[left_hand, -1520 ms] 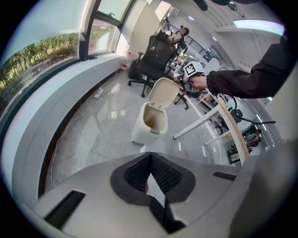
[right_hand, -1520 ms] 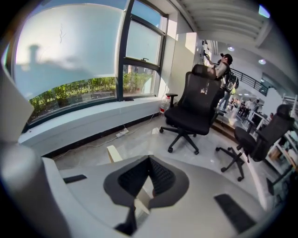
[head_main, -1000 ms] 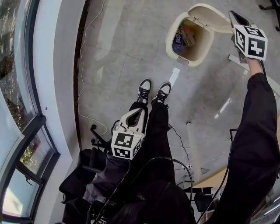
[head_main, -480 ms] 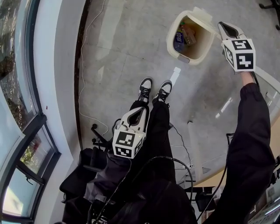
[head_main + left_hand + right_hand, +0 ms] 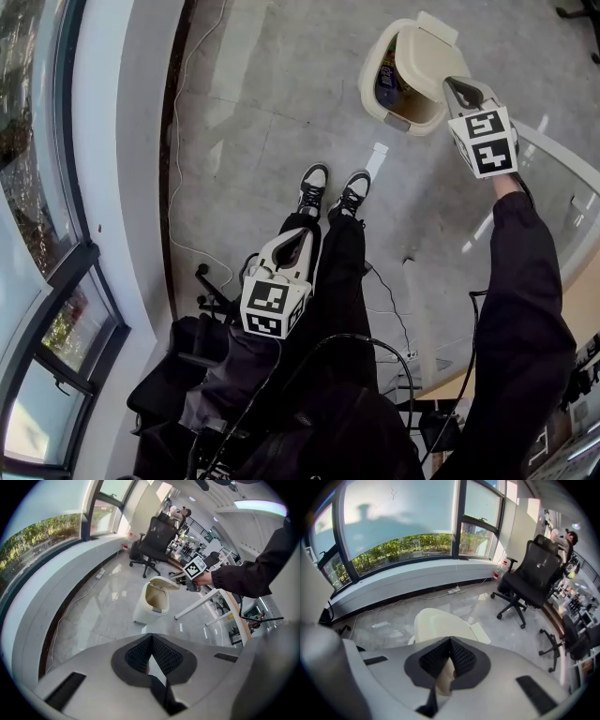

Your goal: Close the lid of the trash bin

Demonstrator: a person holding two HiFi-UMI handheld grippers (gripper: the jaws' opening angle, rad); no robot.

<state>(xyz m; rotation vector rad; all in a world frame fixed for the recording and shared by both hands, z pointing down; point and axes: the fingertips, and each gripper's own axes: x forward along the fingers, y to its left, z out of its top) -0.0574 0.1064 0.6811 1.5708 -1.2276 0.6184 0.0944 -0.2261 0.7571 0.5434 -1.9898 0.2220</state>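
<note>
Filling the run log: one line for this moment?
right tool: shut, tip at lid | lid: partway down | trash bin: not closed | left tool: shut, idle

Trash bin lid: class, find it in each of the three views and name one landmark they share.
Head view: top right, lid tilted over the bin.
Left gripper view: centre, lid above the bin's opening.
Right gripper view: lower centre, just above the jaws.
Shared landmark: curved window ledge.

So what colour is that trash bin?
The trash bin is cream, close to off-white, lid included. The left gripper view shows it best.
</note>
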